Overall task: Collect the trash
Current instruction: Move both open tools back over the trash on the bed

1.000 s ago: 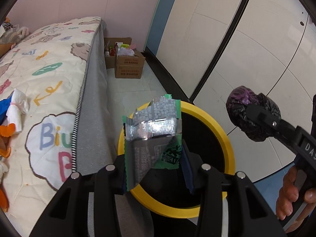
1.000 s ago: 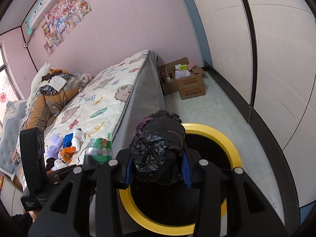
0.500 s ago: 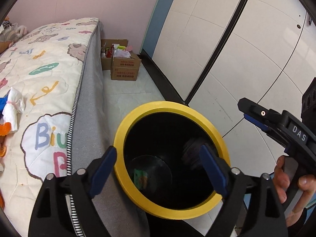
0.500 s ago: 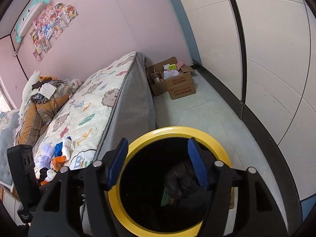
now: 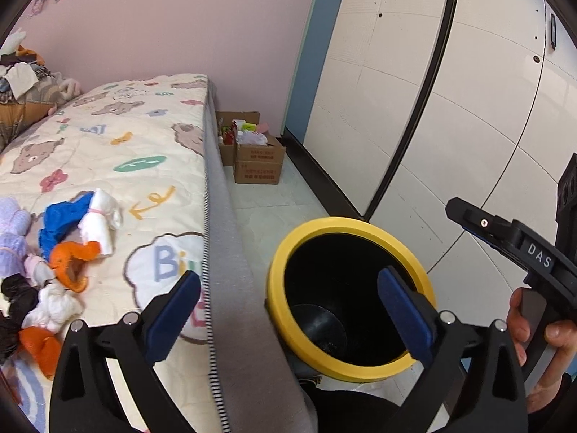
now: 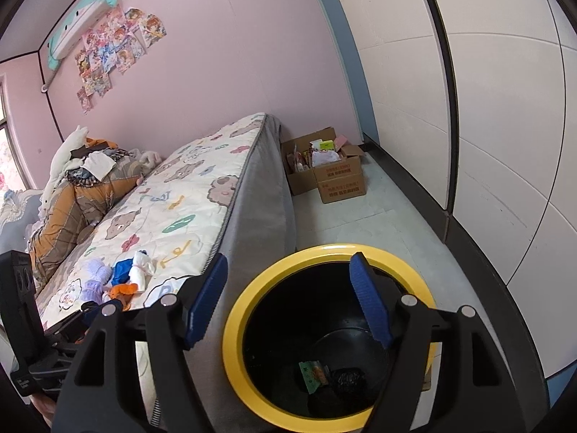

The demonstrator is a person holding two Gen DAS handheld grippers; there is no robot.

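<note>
A black bin with a yellow rim (image 5: 346, 223) (image 6: 230, 342) stands on the floor against the bed's side. At its bottom lie a green wrapper (image 6: 310, 375) and a crumpled black bag (image 6: 348, 379). My left gripper (image 5: 288, 285) hovers over the gap between bed and bin, its jaws opening with nothing between them. My right gripper (image 6: 288, 263) hangs above the bin's near rim, its jaws also opening and empty. A pile of crumpled blue, white, orange and purple scraps (image 5: 79, 223) (image 6: 122, 281) lies on the patterned bed cover, left of both grippers.
The mattress (image 5: 126, 166) fills the left side. Open cardboard boxes (image 5: 258, 160) (image 6: 335, 176) sit on the floor at the far wall. White wardrobe doors (image 5: 450, 108) close off the right. Clothes and plush toys (image 6: 83, 180) are heaped at the bed's far end.
Both grippers opened and let go: the wrapper and the black bag fell into the bin. The left gripper then swung left toward the bed; the right one drew back slightly.
</note>
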